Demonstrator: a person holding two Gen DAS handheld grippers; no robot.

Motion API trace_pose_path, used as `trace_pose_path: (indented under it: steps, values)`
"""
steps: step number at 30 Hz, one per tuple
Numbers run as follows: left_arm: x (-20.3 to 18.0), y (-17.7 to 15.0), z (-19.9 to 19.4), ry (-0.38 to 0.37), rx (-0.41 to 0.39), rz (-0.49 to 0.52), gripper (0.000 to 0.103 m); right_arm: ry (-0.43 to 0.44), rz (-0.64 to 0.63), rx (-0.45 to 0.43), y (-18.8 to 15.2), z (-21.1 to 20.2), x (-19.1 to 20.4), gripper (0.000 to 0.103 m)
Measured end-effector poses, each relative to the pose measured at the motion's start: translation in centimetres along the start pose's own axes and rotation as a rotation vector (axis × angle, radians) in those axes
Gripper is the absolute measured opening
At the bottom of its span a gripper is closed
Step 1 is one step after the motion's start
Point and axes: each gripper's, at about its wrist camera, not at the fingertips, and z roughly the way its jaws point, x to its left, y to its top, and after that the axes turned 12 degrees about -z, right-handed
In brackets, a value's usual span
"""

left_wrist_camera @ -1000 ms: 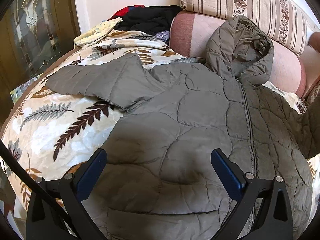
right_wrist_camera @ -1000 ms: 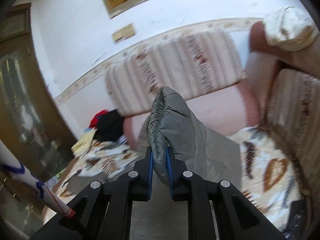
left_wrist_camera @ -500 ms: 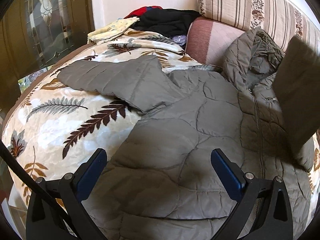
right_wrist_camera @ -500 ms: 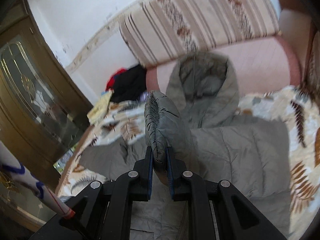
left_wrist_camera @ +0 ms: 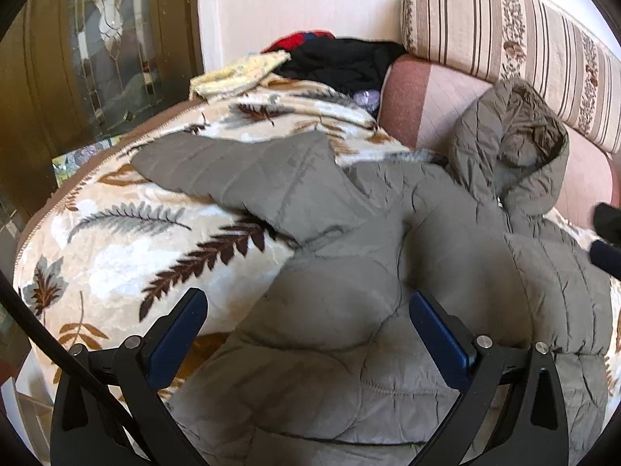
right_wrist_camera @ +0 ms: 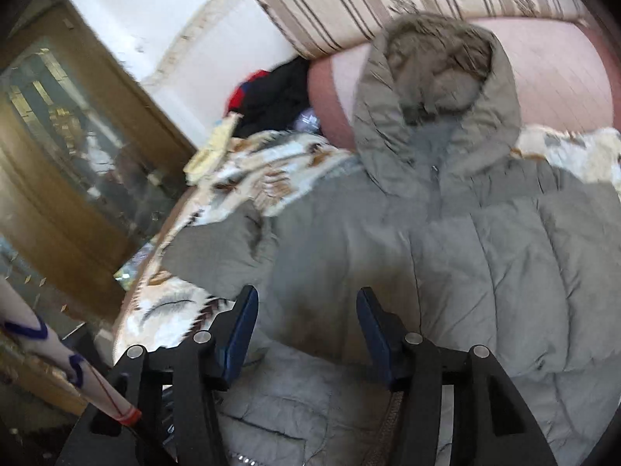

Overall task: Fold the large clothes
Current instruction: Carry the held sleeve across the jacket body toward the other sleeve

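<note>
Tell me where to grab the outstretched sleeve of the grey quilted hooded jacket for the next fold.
Grip the grey quilted jacket's outstretched sleeve at its cuff end, approaching from the door side: it lies flat on the leaf-print blanket, its free end pointing that way. The left gripper is open and nearest.

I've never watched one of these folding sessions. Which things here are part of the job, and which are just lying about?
Part of the job:
- grey hooded quilted jacket
- left gripper, open
- right gripper, jaws opening, nothing between them

Just lying about:
- black garment
- red garment
- yellow cloth
- striped cushion
</note>
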Motion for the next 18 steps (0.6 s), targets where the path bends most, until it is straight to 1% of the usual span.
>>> trace_pose_path:
  steps: [1, 2, 4, 6, 7, 9, 10, 12, 13, 15, 16, 18]
  values:
    - [-0.1, 0.1, 0.0, -0.004, -0.007, -0.002, 0.103, 0.004, -0.01, -0.013, 0.1, -0.8, -0.2, 0.057]
    - [-0.4, 0.1, 0.1, -0.01, -0.008, 0.005, 0.103, -0.01, -0.014, -0.03, 0.2, -1.6, -0.3, 0.057]
    - [-1.2, 0.0, 0.6, -0.021, 0.009, 0.032, 0.103, -0.072, -0.016, -0.06, 0.3, -3.2, -1.3, 0.057]
    - [-2.2, -0.2, 1.4, -0.027, 0.037, 0.063, 0.103, -0.198, 0.004, -0.064, 0.1, -4.6, -3.4, 0.058]
    - [-2.9, -0.4, 1.9, -0.042, 0.063, 0.083, 0.103, -0.283, 0.028, -0.051, -0.1, -5.3, -5.1, 0.058]
    - [-4.3, -0.6, 3.1, -0.064, 0.1, 0.123, 0.103, -0.386, 0.076, -0.018, -0.4, -6.0, -7.9, 0.058]
    - [-5.0, -0.7, 3.7, -0.06, 0.11, 0.149, 0.103, -0.446, 0.102, 0.006, -1.0, -6.2, -9.8, 0.058]
    - [-6.3, -1.0, 4.9, -0.068, 0.136, 0.19, 0.103, -0.554, 0.102, 0.065, -1.8, -5.8, -11.9, 0.057]
    - [-6.7, -1.2, 5.3, -0.072, 0.147, 0.201, 0.103, -0.587, 0.104, 0.081, -2.2, -5.6, -12.7, 0.058]
    - [-7.4, -1.5, 6.4, -0.047, 0.16, 0.217, 0.103, -0.588, 0.126, 0.117, -3.4, -4.8, -14.7, 0.057]
    - [-7.7, -1.7, 7.1, -0.035, 0.182, 0.228, 0.103, -0.588, 0.139, 0.144, -3.9, -4.2, -15.3, 0.053]
    - [-7.9, -2.0, 8.3, -0.031, 0.228, 0.228, 0.103, -0.569, 0.165, 0.176, -4.8, -2.9, -16.5, 0.052]
